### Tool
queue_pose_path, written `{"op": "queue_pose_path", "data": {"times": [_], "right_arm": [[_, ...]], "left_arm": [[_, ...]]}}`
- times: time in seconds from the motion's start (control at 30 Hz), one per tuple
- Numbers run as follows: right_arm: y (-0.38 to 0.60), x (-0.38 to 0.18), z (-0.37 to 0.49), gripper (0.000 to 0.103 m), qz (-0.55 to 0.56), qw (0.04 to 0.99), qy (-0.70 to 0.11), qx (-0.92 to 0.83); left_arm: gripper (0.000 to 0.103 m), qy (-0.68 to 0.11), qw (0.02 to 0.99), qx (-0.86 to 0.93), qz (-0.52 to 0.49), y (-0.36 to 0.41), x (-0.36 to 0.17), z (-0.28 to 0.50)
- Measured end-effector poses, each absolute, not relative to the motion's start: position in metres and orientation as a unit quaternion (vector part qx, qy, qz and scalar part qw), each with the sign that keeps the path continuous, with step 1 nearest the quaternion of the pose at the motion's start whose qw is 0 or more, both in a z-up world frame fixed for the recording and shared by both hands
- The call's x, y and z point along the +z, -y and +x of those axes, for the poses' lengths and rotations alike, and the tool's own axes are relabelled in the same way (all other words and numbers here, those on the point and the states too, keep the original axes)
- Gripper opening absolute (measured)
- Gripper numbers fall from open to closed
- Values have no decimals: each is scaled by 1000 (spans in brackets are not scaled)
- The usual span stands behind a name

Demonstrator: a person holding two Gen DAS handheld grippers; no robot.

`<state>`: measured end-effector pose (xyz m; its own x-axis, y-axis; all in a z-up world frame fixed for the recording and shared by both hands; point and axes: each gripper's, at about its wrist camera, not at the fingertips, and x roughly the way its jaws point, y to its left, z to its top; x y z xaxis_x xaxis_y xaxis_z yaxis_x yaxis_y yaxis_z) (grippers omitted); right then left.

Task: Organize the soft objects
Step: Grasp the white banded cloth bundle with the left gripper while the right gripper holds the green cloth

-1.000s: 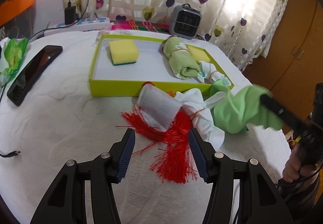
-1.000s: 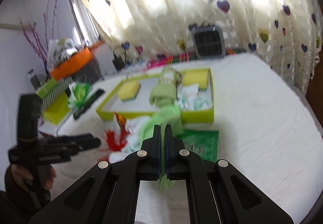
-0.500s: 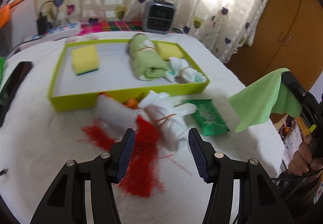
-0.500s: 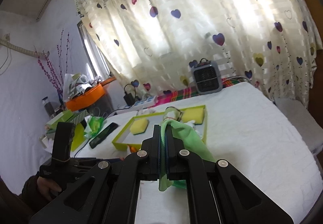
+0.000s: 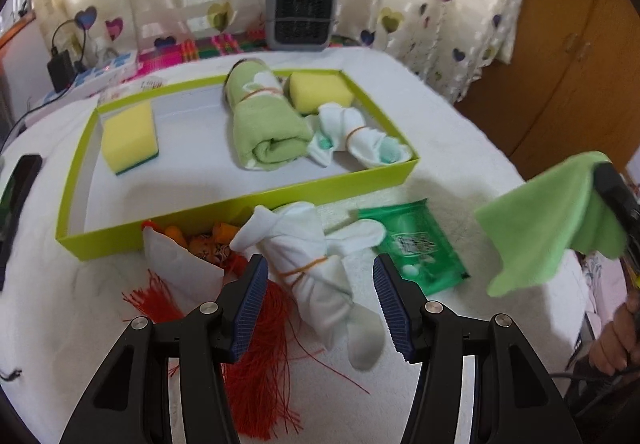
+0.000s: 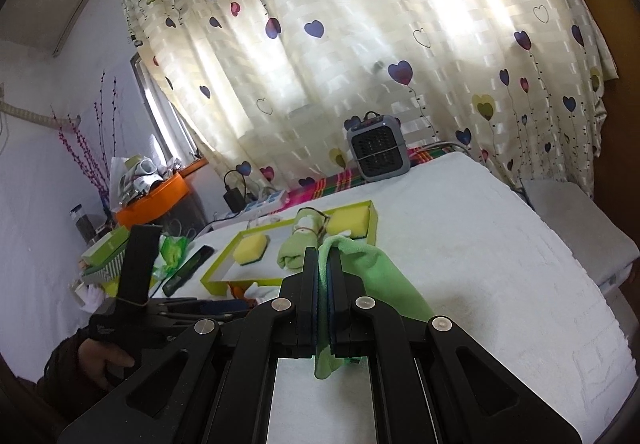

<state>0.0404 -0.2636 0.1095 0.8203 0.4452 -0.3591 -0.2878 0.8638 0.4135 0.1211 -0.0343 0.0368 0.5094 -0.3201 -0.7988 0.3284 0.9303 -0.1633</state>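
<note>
My right gripper (image 6: 322, 268) is shut on a light green cloth (image 6: 372, 276), held in the air right of the table; the cloth also shows in the left wrist view (image 5: 548, 228). My left gripper (image 5: 318, 292) is open, its fingers on either side of a white rolled cloth (image 5: 308, 256) tied with a rubber band. A lime green tray (image 5: 248, 200) holds two yellow sponges (image 5: 128, 136), a rolled green towel (image 5: 266, 124) and a tied white cloth (image 5: 356, 136). A red tassel (image 5: 260, 356) and a white piece (image 5: 180, 264) lie beside the roll.
A green wipes packet (image 5: 416, 248) lies right of the white roll. A black phone (image 5: 16, 196) lies at the left. A grey heater (image 5: 300, 16) and a power strip (image 5: 108, 68) stand at the back. A wooden cabinet (image 5: 568, 56) is at the right.
My right gripper lifted the green cloth off the pile and up to the right. My left gripper moved right and closer, from the red tassel to the white rolled cloth.
</note>
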Motion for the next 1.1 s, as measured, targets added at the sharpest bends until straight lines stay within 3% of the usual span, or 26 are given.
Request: {"op": "queue_pose_path", "data": {"times": [0.27, 0.67, 1.1], "right_arm": [[267, 105, 41, 4, 179, 936, -232, 197], [266, 102, 42, 4, 180, 933, -237, 201], [261, 102, 39, 4, 180, 931, -240, 208]], "left_arm": [[53, -468, 865, -178, 21, 44, 29, 127], [35, -470, 868, -154, 34, 46, 24, 135], [30, -449, 879, -159, 23, 40, 30, 131]]}}
